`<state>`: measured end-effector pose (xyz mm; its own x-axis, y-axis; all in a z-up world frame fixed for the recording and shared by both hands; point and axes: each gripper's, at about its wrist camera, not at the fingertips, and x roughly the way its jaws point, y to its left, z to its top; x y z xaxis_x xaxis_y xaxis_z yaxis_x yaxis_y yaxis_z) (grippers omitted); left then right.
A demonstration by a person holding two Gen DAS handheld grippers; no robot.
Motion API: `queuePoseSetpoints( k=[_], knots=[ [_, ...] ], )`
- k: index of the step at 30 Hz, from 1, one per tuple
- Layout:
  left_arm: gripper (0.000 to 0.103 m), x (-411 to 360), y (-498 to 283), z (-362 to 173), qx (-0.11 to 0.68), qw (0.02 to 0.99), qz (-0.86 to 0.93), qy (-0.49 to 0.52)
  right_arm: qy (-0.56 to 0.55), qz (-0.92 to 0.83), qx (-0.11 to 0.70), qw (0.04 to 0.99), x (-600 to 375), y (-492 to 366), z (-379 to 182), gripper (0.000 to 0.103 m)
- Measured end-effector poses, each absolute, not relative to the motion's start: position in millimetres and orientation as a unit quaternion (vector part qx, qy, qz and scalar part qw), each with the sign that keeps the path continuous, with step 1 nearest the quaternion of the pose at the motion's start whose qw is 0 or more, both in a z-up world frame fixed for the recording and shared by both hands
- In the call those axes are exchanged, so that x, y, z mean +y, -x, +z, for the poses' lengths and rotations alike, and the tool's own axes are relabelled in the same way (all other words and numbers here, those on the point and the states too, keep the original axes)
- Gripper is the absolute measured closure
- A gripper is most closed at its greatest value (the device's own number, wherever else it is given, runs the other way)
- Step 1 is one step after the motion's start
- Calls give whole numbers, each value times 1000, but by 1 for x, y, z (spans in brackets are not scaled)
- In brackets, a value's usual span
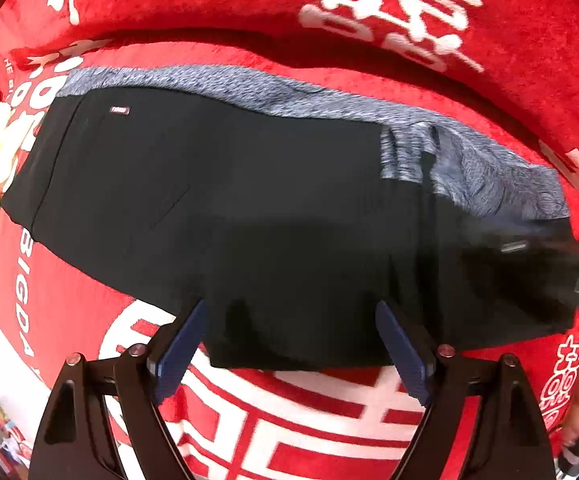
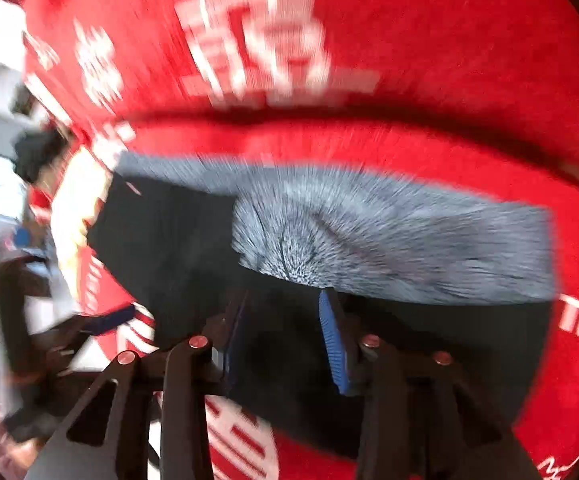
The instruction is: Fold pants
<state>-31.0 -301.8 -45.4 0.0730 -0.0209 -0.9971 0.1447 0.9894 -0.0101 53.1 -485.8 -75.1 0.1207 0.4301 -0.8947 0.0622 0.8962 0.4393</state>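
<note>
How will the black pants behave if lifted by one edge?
The pants will probably drape limply: they lie flat with soft creases. The fleecy grey lining suggests some weight. The plush red blanket would likely drag on them if pushed.

The pants [image 1: 217, 200] are black outside with a fuzzy grey-blue lining, lying flat and folded into a broad slab on the red blanket [image 1: 529, 60]. The lining shows as a strip along the far edge and as a wider patch at the right end. A small label sits near the far left corner. The right wrist view is blurred.
</note>
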Motion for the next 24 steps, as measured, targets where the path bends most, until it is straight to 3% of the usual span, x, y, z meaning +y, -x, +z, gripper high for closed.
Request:
queuePoseSetpoints(
  k=[4,13,17,24],
  knots=[
    [17,-278,34,-47,673,737,-54,-44,-211,102,634,737,-474,-52,-78,52],
    [17,-228,32,-42,672,735,-52,-75,-172,32,641,747,-432,-20,-52,50],
    [17,-218,16,-42,675,732,-52,-75,-168,22,644,746,-418,-10,-39,41],
    [17,-194,3,-44,673,736,-49,-61,-137,18,656,742,-398,-5,-32,37]
  ],
)
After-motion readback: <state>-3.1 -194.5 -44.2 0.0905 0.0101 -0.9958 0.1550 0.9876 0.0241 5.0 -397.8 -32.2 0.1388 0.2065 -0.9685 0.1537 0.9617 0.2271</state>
